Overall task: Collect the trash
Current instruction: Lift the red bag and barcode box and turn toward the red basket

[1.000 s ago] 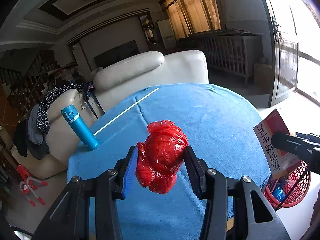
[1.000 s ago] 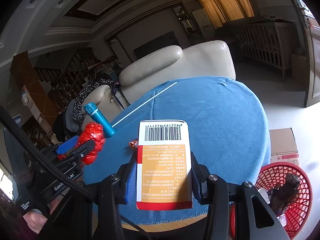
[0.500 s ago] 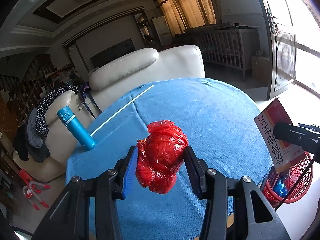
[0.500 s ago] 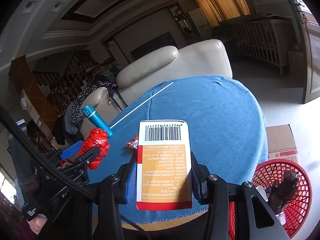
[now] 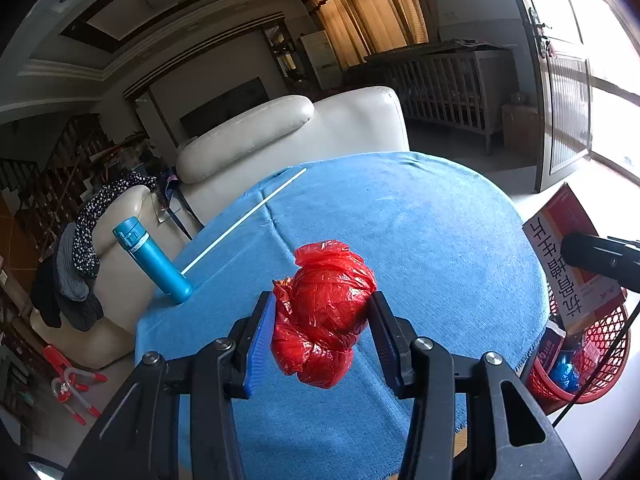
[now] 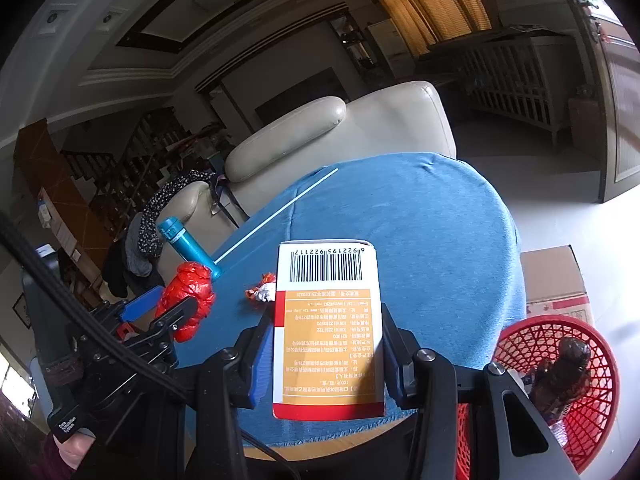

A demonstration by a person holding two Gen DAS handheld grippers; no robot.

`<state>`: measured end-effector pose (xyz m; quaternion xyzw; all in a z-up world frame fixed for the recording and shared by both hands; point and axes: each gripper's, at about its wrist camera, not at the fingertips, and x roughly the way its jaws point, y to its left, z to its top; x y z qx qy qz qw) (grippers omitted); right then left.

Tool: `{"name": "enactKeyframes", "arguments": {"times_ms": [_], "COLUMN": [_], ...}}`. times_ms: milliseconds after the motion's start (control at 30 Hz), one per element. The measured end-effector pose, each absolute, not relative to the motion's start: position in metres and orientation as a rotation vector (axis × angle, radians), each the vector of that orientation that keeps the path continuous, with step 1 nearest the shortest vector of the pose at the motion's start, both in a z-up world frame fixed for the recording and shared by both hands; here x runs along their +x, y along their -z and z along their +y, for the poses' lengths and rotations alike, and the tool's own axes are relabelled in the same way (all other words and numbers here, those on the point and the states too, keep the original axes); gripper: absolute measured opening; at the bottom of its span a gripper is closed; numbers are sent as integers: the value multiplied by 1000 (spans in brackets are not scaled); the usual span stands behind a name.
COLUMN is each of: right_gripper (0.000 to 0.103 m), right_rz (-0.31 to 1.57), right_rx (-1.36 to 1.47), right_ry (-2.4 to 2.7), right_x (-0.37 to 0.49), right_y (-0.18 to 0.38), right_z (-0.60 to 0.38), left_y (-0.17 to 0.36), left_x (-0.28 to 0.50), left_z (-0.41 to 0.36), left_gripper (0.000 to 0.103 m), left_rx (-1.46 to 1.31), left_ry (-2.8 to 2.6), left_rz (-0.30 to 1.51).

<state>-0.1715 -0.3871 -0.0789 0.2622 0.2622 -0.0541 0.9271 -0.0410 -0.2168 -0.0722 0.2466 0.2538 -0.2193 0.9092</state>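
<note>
**Both tongs loaded, basket next**

We are in the carrying step: each hand already has a piece of trash and neither has been dropped. Our left tongs (image 5: 322, 322) are clamped on a crumpled red plastic bag (image 5: 324, 316), held up above the blue cloth of the surface (image 5: 420, 232). Our right tongs (image 6: 326, 354) grip a cardboard box (image 6: 328, 332) by its two long sides, barcode end pointing away from us, above the near edge of the surface.

The red basket (image 6: 592, 396) sits on the floor just beside that near edge, off to the right of the box, and already holds some things, a dark brown item among them. From the left wrist view the box appears above the basket rim (image 5: 608, 344), though how squarely over the opening it hangs we cannot tell.

The next move, as we judge it, calls for swinging the box right and down over the basket and spreading the right tongs, then bringing the bag across the same way.

A small orange-and-white wrapper (image 6: 262, 290) lies on the surface just left of the box, and looks like a later pickup. The blue bottle (image 5: 154, 264) and white stick (image 5: 244, 220) sit further off.
</note>
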Motion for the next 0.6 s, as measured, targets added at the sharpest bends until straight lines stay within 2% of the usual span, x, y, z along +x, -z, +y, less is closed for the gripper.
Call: {"name": "enactKeyframes", "arguments": {"times_ms": [600], "right_gripper": [48], "right_rz": [521], "right_rx": [570], "right_ry": [162], "right_x": [-185], "right_y": [84], "right_z": [-407], "left_y": [77], "left_x": [-42], "left_z": [-223], "left_gripper": [49], "left_rx": [515], "left_ry": [468], "left_rz": [535]}}
